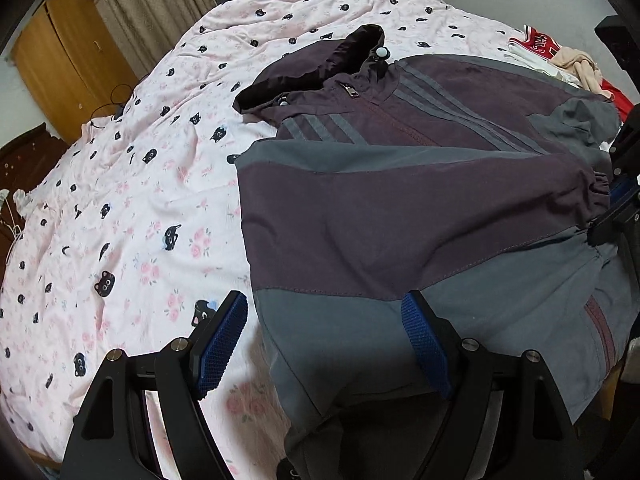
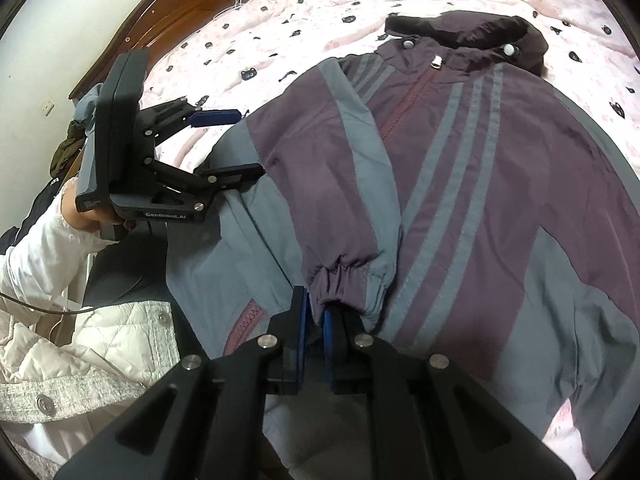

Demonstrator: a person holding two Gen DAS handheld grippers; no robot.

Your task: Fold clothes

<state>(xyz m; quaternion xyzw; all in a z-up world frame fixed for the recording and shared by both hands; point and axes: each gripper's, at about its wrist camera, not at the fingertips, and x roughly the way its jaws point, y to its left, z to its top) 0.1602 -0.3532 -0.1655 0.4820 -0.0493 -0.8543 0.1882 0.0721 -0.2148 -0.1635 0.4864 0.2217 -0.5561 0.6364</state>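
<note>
A purple and grey hooded jacket [image 1: 400, 200] lies front up on the pink bed [image 1: 140, 200], its hood [image 1: 320, 64] toward the far side. One sleeve [image 2: 332, 184] is folded across its front. My right gripper [image 2: 316, 320] is shut on the sleeve's elastic cuff [image 2: 344, 276]. My left gripper [image 1: 324, 340] is open and empty over the jacket's near left edge; it also shows in the right wrist view [image 2: 236, 140], jaws apart beside the jacket's shoulder.
A pile of red, white and beige clothes [image 1: 560, 64] lies at the bed's far right. A wooden wardrobe [image 1: 68, 60] stands by the curtains. A dark wooden headboard [image 2: 168, 28] borders the bed. The person's white quilted coat [image 2: 80, 344] is at lower left.
</note>
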